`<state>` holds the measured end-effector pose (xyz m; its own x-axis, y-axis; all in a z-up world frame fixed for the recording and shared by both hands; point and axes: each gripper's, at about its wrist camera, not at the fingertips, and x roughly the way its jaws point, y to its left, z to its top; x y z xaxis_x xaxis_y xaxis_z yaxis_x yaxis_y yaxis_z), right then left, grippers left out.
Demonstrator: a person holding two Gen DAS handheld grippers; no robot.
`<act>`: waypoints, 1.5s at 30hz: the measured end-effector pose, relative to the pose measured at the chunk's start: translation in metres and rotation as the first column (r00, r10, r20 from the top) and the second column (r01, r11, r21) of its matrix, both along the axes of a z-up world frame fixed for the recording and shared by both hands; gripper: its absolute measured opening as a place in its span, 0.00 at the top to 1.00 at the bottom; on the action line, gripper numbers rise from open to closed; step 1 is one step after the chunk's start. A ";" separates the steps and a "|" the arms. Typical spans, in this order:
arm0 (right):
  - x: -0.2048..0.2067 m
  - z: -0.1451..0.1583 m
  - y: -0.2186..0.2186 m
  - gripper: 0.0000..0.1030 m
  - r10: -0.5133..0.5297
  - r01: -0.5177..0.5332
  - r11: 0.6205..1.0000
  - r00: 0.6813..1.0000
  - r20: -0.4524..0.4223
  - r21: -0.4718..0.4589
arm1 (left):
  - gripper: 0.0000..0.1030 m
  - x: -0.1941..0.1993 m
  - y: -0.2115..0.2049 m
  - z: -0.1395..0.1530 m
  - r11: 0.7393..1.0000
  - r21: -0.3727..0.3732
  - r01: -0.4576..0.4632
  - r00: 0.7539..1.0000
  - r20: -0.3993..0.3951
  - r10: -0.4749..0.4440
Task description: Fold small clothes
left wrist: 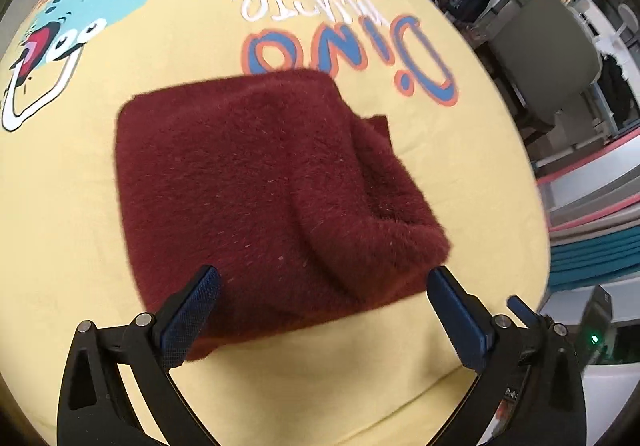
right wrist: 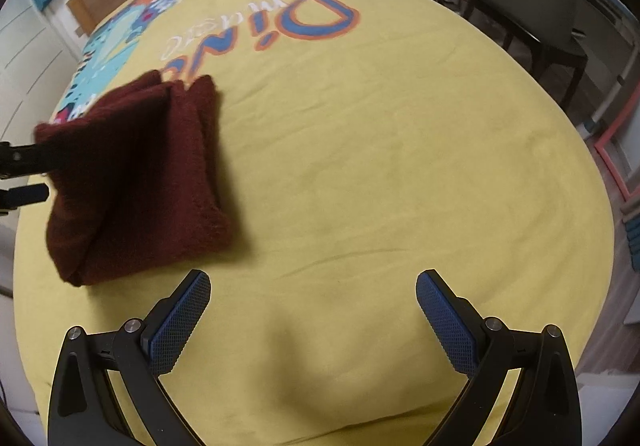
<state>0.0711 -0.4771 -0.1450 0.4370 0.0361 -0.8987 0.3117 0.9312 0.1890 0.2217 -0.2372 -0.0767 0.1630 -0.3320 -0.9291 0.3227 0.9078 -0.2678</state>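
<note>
Left wrist view: the folded maroon garment [left wrist: 256, 185] lies mid-frame on the yellow printed bedspread [left wrist: 460, 173]. My left gripper [left wrist: 324, 310] hangs over its near edge, fingers spread wide, pinching nothing. Right wrist view: the same bundle sits at centre left; my right gripper [right wrist: 313, 312] stands apart over bare cover, fingers likewise spread and empty. I judge the fleecy fabric to be light, soft and limp, thick where layered, unlikely to slip on the textured pads [right wrist: 182, 322]. I would take it by the doubled near edge, gathering every layer.
</note>
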 end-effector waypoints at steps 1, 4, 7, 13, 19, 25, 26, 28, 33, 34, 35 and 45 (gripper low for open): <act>0.001 0.005 0.002 0.00 0.012 -0.012 1.000 1.000 0.012 0.002 | 0.01 -0.001 0.007 0.006 1.000 -0.015 -0.005 1.000 0.003 0.005; 0.012 0.026 0.010 0.00 0.057 -0.057 0.998 0.998 0.036 0.008 | 0.01 -0.001 0.024 0.018 0.999 -0.027 -0.019 1.000 0.023 0.019; 0.033 0.049 0.023 0.00 0.119 -0.121 0.992 0.992 0.044 0.042 | 0.01 -0.002 0.038 0.021 0.999 0.022 -0.038 0.997 0.074 0.036; 0.104 0.097 0.055 0.01 0.224 -0.227 0.973 0.973 0.054 0.047 | 0.01 -0.021 0.092 0.023 0.997 0.001 -0.080 0.993 0.091 0.080; 0.178 0.097 0.104 0.03 0.345 -0.339 0.933 0.938 -0.040 0.120 | 0.01 -0.036 0.141 0.020 0.990 -0.046 -0.131 0.989 0.069 0.134; 0.207 0.038 0.149 0.29 0.445 -0.425 0.895 0.862 -0.240 0.133 | 0.01 -0.035 0.171 0.001 0.981 -0.007 -0.193 0.980 0.057 0.193; 0.206 0.030 0.151 0.30 0.446 -0.430 0.895 0.854 -0.269 0.121 | 0.01 -0.035 0.175 -0.002 0.981 -0.011 -0.196 0.980 0.046 0.196; 0.200 0.011 0.149 0.38 0.423 -0.422 0.903 0.843 -0.333 0.081 | 0.01 -0.034 0.177 -0.008 0.979 -0.012 -0.202 0.979 0.030 0.202; 0.179 0.007 0.125 0.79 0.376 -0.337 0.924 0.886 -0.271 0.181 | 0.01 -0.033 0.175 -0.016 0.978 -0.010 -0.206 0.978 0.012 0.207; 0.173 0.013 0.119 0.80 0.369 -0.329 0.925 0.898 -0.241 0.192 | 0.01 -0.033 0.174 -0.016 0.979 -0.009 -0.203 0.979 0.012 0.203; 0.169 0.017 0.115 0.80 0.366 -0.326 0.924 0.905 -0.218 0.199 | 0.01 -0.033 0.172 -0.016 0.980 -0.009 -0.200 0.980 0.013 0.200; 0.115 0.020 0.078 0.82 0.325 -0.305 0.943 0.929 -0.177 0.131 | 0.01 -0.034 0.161 -0.026 0.987 0.011 -0.160 0.987 0.006 0.160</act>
